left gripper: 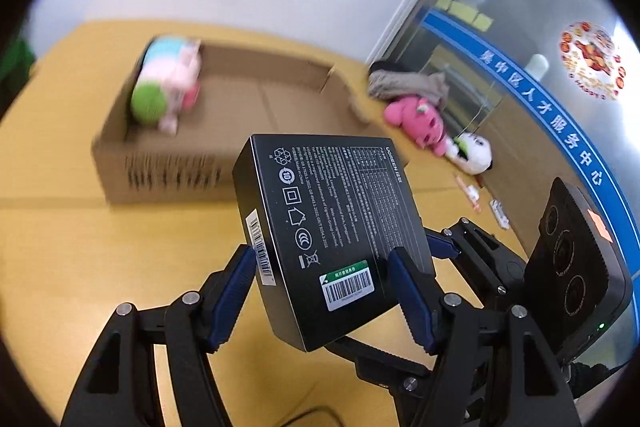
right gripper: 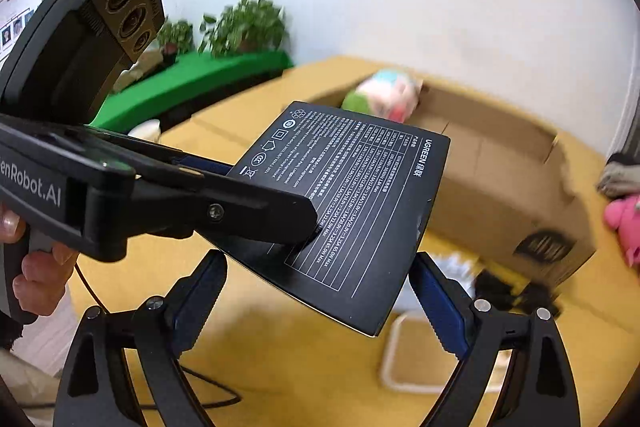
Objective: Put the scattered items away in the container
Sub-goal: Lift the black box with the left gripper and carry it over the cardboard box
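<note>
My left gripper [left gripper: 320, 267] is shut on a black UGREEN box [left gripper: 332, 227] and holds it above the yellow table, in front of the open cardboard box [left gripper: 248, 99]. A pastel plush toy [left gripper: 168, 79] lies in the cardboard box's left end. In the right wrist view the black box [right gripper: 360, 203] hangs over my right gripper [right gripper: 320, 291], whose blue pads [right gripper: 436, 307] stand wide apart on either side of it without touching. The left gripper [right gripper: 304, 223] clamps the box from the left. The cardboard box [right gripper: 500, 163] lies behind.
A pink plush [left gripper: 420, 123], a white plush [left gripper: 472, 151] and a grey cloth [left gripper: 408, 83] lie right of the cardboard box by the glass wall. Small packets [left gripper: 484, 199] lie nearer. A white frame [right gripper: 404, 351] and dark items [right gripper: 508, 291] lie on the table. Potted plants [right gripper: 244, 23] stand far left.
</note>
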A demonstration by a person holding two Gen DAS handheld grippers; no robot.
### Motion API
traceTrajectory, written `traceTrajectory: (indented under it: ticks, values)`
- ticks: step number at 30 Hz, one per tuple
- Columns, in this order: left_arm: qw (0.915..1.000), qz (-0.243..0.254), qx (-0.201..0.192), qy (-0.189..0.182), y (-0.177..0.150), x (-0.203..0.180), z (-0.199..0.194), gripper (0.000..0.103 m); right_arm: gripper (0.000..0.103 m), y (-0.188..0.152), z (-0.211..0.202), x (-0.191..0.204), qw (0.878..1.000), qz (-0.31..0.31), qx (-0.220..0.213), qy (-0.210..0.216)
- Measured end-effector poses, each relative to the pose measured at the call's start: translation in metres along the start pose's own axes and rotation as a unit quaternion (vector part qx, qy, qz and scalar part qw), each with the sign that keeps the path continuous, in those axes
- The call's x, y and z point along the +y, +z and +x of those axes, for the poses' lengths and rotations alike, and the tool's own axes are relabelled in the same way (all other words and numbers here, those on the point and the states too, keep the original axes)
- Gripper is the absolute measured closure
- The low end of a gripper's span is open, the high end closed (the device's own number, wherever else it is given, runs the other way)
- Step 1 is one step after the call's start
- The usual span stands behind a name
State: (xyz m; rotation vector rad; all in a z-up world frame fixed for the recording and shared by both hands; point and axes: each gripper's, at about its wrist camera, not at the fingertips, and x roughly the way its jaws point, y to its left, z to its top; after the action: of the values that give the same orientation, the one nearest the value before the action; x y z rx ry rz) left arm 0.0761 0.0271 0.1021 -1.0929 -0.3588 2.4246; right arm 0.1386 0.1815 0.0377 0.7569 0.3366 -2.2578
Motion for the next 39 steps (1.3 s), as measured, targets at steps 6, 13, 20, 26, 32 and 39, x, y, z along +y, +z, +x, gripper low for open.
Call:
traceTrajectory:
  ticks: [6,13,20,26,32,39]
  values:
    - [0.9974,0.046,-0.053,0.014,0.054,-0.022,-0.019,0.038,0.008,0.048,-0.024,-0.015,0.998,-0.010,-0.053,-0.040]
    - [0.9922,0.080,-0.095,0.014,0.112,-0.041,-0.034,0.039,0.008,0.107,-0.036,-0.038,0.993,-0.006,-0.104,-0.059]
    - [0.9862,0.105,-0.126,0.022,0.162,-0.050,-0.040,0.039,0.008,0.155,-0.044,-0.057,0.988,-0.013,-0.135,-0.077]
    - [0.9814,0.118,-0.151,0.020,0.203,-0.053,-0.042,0.039,0.008,0.194,-0.044,-0.077,0.984,-0.011,-0.155,-0.086]
    - [0.9764,0.129,-0.169,0.036,0.229,-0.053,-0.044,0.039,0.008,0.230,-0.035,-0.091,0.981,-0.020,-0.173,-0.090]
    - [0.9758,0.128,-0.173,0.041,0.261,-0.041,-0.032,0.039,0.008,0.261,-0.018,-0.114,0.981,-0.035,-0.169,-0.091]
